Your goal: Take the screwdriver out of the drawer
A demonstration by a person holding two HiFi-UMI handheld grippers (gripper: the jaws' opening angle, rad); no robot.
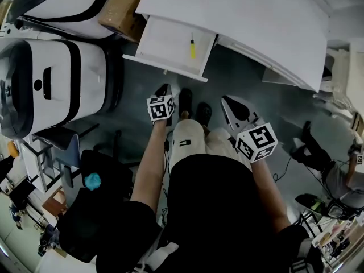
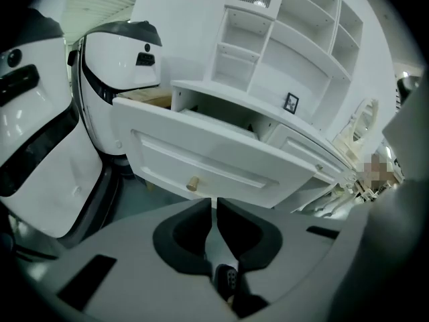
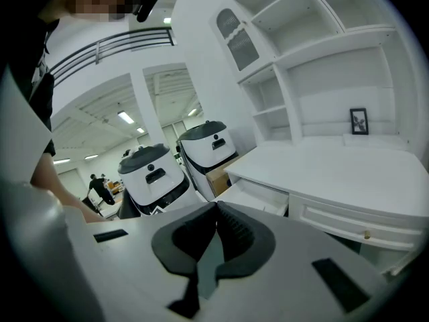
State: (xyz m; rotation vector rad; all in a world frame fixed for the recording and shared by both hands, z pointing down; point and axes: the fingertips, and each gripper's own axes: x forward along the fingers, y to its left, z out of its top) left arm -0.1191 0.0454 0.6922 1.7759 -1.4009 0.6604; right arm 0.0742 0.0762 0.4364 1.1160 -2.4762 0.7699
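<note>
A yellow-handled screwdriver (image 1: 193, 45) lies inside the open white drawer (image 1: 165, 67), which is pulled out from under the white desk (image 1: 244, 16). My left gripper (image 1: 165, 87) hangs in front of the drawer and below it, a short way back. In the left gripper view the left gripper (image 2: 215, 203) has only a thin slit between its jaws and nothing in it. It points at the drawer front (image 2: 268, 170), near the brass knob (image 2: 193, 183). My right gripper (image 1: 227, 100) is lower right of the drawer. The right gripper (image 3: 216, 206) is shut and empty.
Two large white-and-black machines (image 1: 45, 78) stand left of the drawer, with a cardboard box (image 1: 122, 7) behind them. White shelves (image 2: 295, 39) rise above the desk, with a small picture frame (image 3: 359, 121) on it. My legs and dark shoes (image 1: 193, 110) are between the grippers.
</note>
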